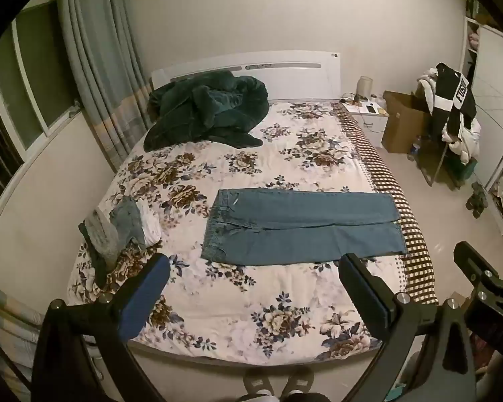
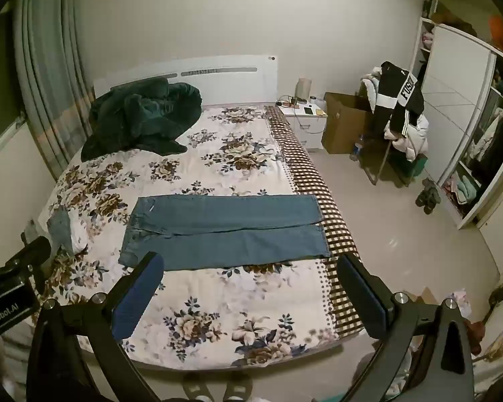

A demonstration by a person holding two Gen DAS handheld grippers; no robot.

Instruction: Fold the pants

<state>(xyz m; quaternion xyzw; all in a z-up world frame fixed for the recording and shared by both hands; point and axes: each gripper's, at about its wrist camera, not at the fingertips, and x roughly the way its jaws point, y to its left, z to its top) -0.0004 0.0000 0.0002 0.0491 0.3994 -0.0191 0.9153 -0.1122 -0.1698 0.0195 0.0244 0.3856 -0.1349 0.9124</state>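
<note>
Left gripper (image 1: pixel 253 274) and right gripper (image 2: pixel 249 273), jaws spread wide, holding nothing, denim pants (image 1: pixel 298 226) flat across floral quilted bed (image 1: pixel 238 308), hems at right edge, rumpled green blanket (image 1: pixel 206 114) near headboard.

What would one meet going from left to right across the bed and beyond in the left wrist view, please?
Pile of folded clothes → jeans → checkered blanket edge → cardboard box → black-and-white jacket → wardrobe.
</note>
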